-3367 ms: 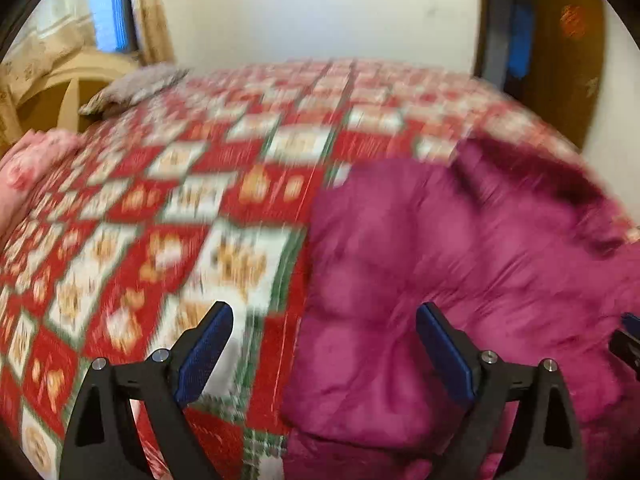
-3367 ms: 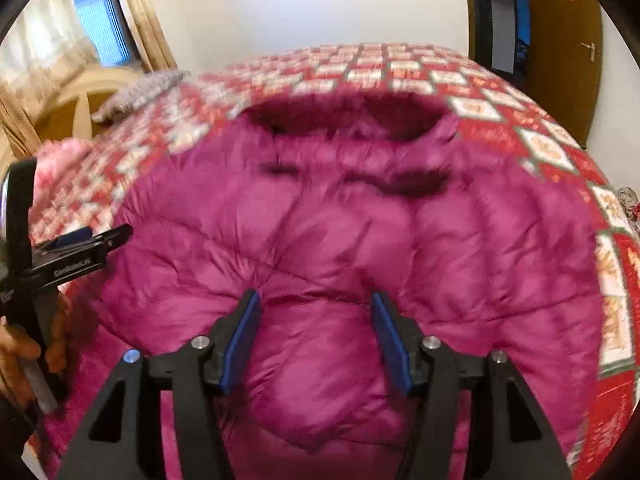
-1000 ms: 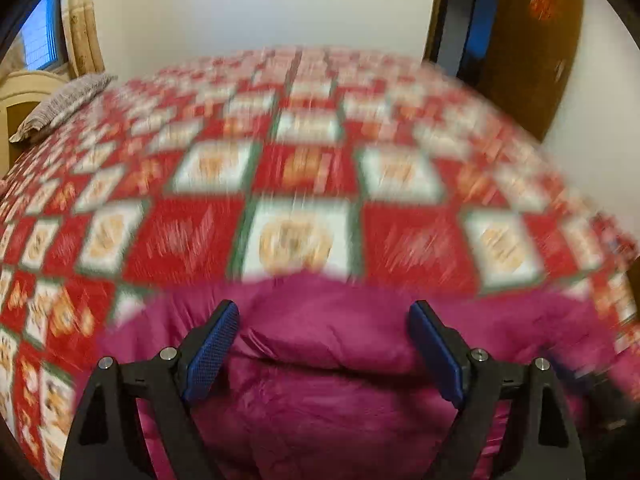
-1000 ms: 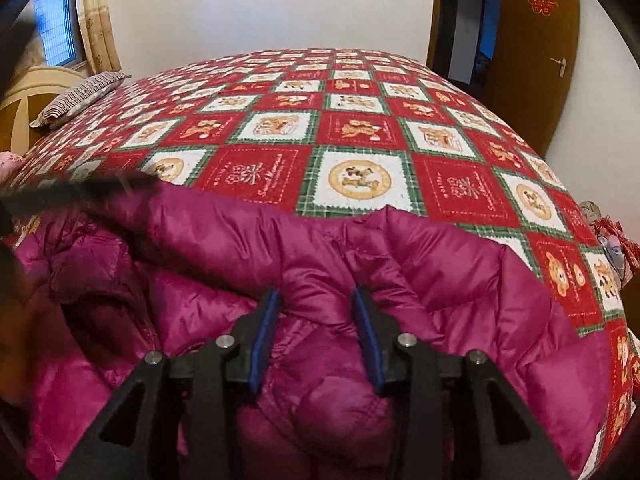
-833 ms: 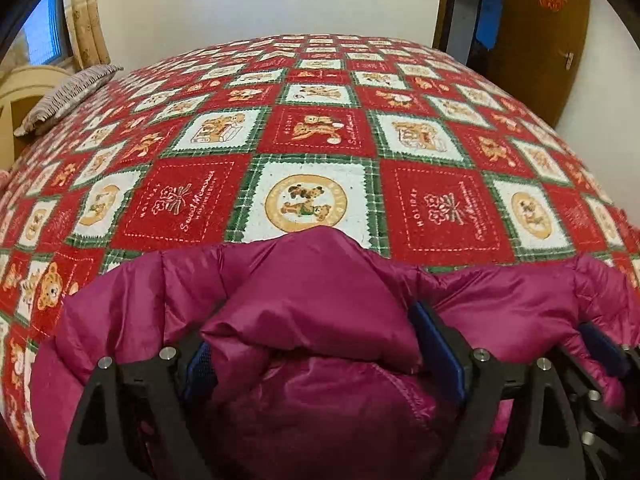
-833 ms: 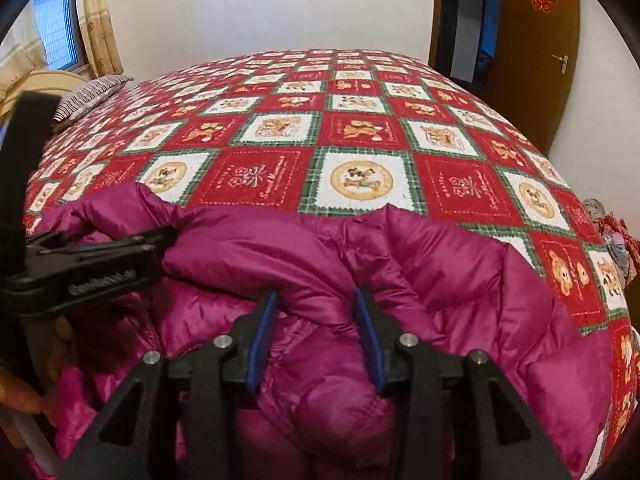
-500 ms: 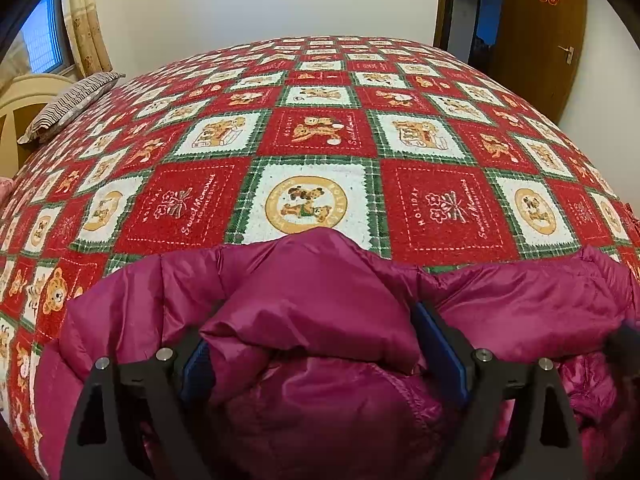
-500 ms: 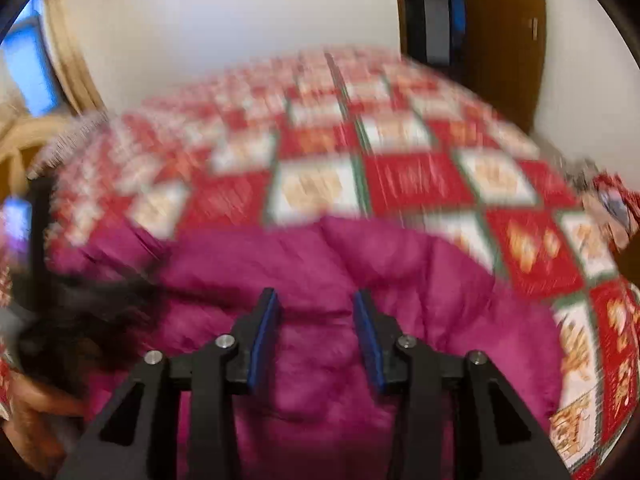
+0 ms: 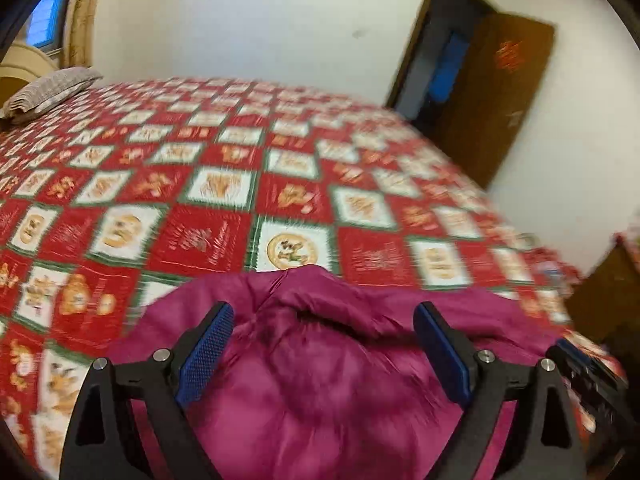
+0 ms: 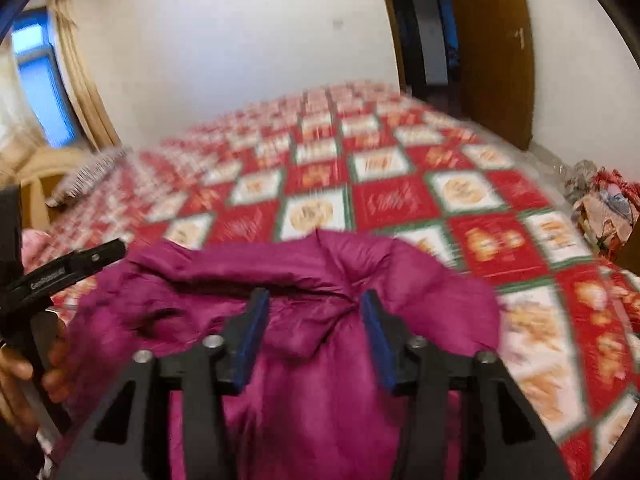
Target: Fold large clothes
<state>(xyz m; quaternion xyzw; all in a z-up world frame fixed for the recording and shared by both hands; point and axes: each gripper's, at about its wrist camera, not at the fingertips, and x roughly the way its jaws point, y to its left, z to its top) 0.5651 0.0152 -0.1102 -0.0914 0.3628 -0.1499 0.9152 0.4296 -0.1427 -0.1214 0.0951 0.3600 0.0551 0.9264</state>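
We see a magenta puffer jacket (image 9: pixel 320 380) bunched at the near edge of a bed, on a red, white and green quilt (image 9: pixel 280 200) of printed squares. The squares carry cartoon figures and script, but motion blur leaves none of it readable.

Our left gripper (image 9: pixel 324 344) has its jaws wide apart, the blue pads on either side of a raised fold of the jacket without pinching it. Our right gripper (image 10: pixel 314 336) has its jaws parted too, narrower, straddling a puckered ridge of fabric; we cannot tell whether the pads touch it.

In the right wrist view the left gripper (image 10: pixel 64 272) shows from the side at the jacket's left edge, held by a hand (image 10: pixel 24 364). White lettering runs along its black arm, starting with what looks like "Gen"; the rest is too blurred to read.

A striped pillow (image 9: pixel 48 92) lies at the far left of the bed. Beyond the bed stands a brown door (image 10: pixel 492 48) with a red ornament near its top, and a curtain (image 10: pixel 80 76) hangs beside a window (image 10: pixel 40 80).
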